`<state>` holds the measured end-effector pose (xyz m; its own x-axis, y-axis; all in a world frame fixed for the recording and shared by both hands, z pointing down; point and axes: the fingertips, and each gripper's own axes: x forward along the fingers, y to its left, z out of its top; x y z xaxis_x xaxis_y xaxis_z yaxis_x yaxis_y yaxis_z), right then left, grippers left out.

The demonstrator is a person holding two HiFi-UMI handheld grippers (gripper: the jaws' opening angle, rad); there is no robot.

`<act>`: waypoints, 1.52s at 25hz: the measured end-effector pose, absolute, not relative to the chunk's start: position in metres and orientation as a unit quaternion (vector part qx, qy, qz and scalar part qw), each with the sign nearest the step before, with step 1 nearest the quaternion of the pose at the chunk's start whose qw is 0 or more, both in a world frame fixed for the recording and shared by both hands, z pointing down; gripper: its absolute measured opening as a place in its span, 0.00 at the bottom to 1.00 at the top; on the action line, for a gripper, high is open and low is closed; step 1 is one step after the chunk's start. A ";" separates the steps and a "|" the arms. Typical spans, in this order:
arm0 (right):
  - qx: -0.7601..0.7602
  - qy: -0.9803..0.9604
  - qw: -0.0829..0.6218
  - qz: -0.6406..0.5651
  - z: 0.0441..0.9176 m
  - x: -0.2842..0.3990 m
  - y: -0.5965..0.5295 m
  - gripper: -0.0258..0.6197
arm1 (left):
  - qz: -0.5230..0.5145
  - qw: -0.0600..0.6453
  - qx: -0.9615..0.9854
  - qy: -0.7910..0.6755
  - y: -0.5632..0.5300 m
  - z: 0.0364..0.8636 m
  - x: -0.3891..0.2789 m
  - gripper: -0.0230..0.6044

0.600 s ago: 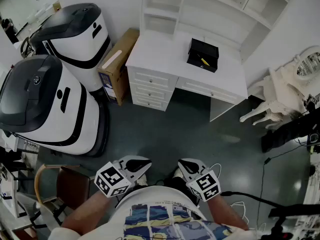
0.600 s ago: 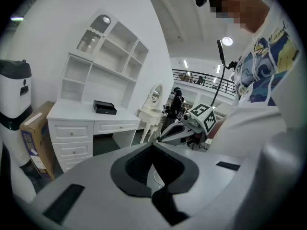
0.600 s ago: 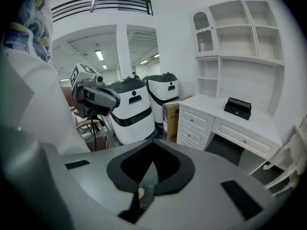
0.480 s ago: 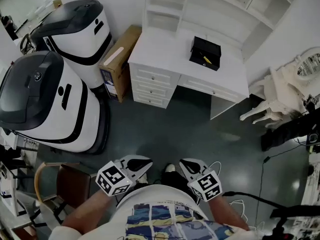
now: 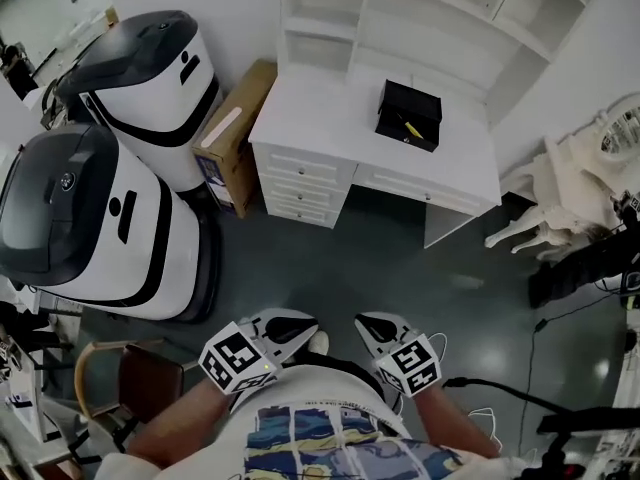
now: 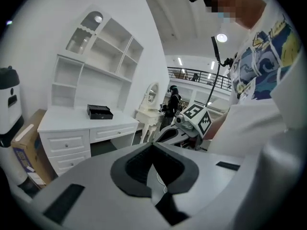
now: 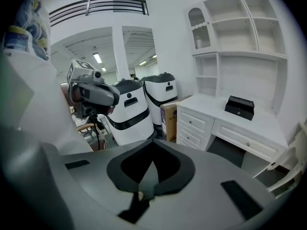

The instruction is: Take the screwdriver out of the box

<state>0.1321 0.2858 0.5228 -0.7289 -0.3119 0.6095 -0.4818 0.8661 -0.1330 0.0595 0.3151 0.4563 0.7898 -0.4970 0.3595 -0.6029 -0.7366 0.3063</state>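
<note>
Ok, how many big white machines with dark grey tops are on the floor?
2. One machine stands beside the brown cardboard box left of the white desk; the other stands just nearer the person. More could be outside the frame.

White desk [image 5: 320,108], shelf hutch [image 5: 400,18] above; dark glossy floor [image 5: 350,258].

Head view: camera above the person, facing steeply down. The desk [image 5: 320,108] with the black box [image 5: 408,113] sits far off at upper centre; the left gripper [image 5: 290,326] and right gripper [image 5: 385,330] sit close at the bottom edge. The left gripper view looks along its own jaws, desk [image 6: 72,116] mid left, right gripper [image 6: 168,134] centre right. The right gripper view shows the desk [image 7: 225,116] at right, left gripper [image 7: 103,96] at left. All 3 views share desk and box.
</note>
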 end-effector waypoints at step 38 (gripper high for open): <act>0.422 -0.827 0.353 0.118 0.540 0.155 -0.180 0.18 | 0.136 0.210 0.935 -0.250 -0.049 0.464 -0.073 0.15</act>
